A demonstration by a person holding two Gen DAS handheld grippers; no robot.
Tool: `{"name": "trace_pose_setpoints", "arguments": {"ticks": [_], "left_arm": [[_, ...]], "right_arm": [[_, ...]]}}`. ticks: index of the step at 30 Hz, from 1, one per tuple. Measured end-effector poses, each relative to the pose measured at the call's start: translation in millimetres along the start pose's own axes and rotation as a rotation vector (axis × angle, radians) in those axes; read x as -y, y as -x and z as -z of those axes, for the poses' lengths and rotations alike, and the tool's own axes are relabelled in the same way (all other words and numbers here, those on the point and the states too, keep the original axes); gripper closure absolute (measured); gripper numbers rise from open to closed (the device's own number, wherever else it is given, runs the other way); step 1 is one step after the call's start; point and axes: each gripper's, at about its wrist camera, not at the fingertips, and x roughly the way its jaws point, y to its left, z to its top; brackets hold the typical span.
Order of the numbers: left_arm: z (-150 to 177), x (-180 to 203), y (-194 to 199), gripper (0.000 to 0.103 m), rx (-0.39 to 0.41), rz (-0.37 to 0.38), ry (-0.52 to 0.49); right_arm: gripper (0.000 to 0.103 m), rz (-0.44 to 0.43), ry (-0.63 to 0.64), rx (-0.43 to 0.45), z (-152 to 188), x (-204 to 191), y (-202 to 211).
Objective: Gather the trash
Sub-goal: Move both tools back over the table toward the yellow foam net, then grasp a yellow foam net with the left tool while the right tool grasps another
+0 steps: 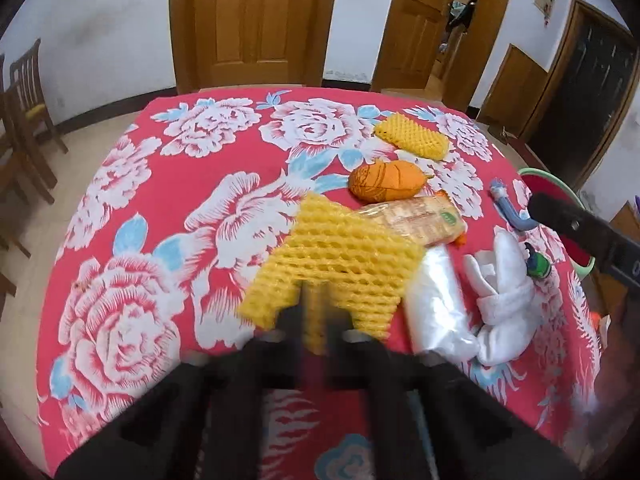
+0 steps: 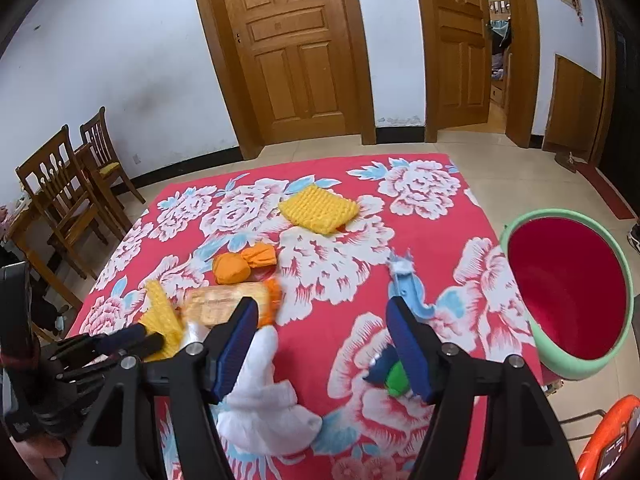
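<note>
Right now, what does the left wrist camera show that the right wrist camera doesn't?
Only the left wrist view shows the clear plastic bag and the left gripper shut on the near yellow foam net. Only the right wrist view shows the open right gripper and the full mouth of the green bin. Both show the far yellow foam net, orange cloth, white sock and red floral tablecloth.

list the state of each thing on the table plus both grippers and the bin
left gripper: shut on yellow foam net
yellow foam net: pinched, lifted at one end
second foam net: lying flat, untouched
orange wrapper: crumpled, on the cloth
cracker packet: lying flat
white cloth: bunched up on the table
right gripper: open, holding nothing
bin: upright beside the table; no trash visible inside
</note>
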Motion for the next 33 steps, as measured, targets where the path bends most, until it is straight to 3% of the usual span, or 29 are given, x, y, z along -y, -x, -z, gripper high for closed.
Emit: {"name": "trace_pose_setpoints", "arguments": {"ticks": [7,10,12,14,15,16,19,23,24,25,27,28,29,33], "left_arm": [[-22,1,23,0.103,0.088,0.001,-0.035],[-28,-3,25,0.103,0.093,-0.003,-0.034],[-29,-6,22,0.102,0.056,0.044,-0.026],[-25,-6,19,0.054,0.024,0.041,-0.03],[-22,-6,19,0.014,0.031,0.036,-0.035],[-19,-6,20,0.003,0.06,0.048,-0.042],[-15,-5,9,0.004,0.01,0.08,-0.081],[-9,-1,-7,0.006,-0.045,0.067,-0.13],[-7,-1,-9,0.014,-0.046,0.064,-0.132],[-5,0,-12,0.03,-0.054,0.063,-0.14],[-1,5,-16,0.044,-0.05,0.035,-0.177],[1,9,-16,0.066,-0.038,0.02,-0.209],[0,11,-15,0.078,-0.041,0.036,-0.215],[-2,11,-14,0.084,-0.033,0.007,-0.201]], "right_arm": [[0.034,0.004,0.006,-0.003,-16,0,-10],[0.034,0.011,0.001,0.0,-26,3,-14],[0.033,0.013,0.0,0.005,-32,4,-15],[0.032,0.015,0.005,0.01,-37,4,-17],[0.032,0.016,0.006,0.011,-39,4,-18],[0.031,0.015,0.006,0.01,-40,5,-19],[0.03,0.002,-0.004,0.007,-46,6,-22],[0.022,0.002,0.0,0.005,-56,7,-29],[0.021,0.003,0.0,0.001,-59,7,-32],[0.017,0.002,-0.003,-0.006,-63,9,-37],[0.013,0.01,-0.008,-0.028,-69,11,-47],[0.01,0.012,-0.006,-0.039,-73,11,-53],[0.008,0.013,-0.002,-0.051,-77,12,-61],[0.005,0.022,0.017,-0.12,-87,12,-95]]}}
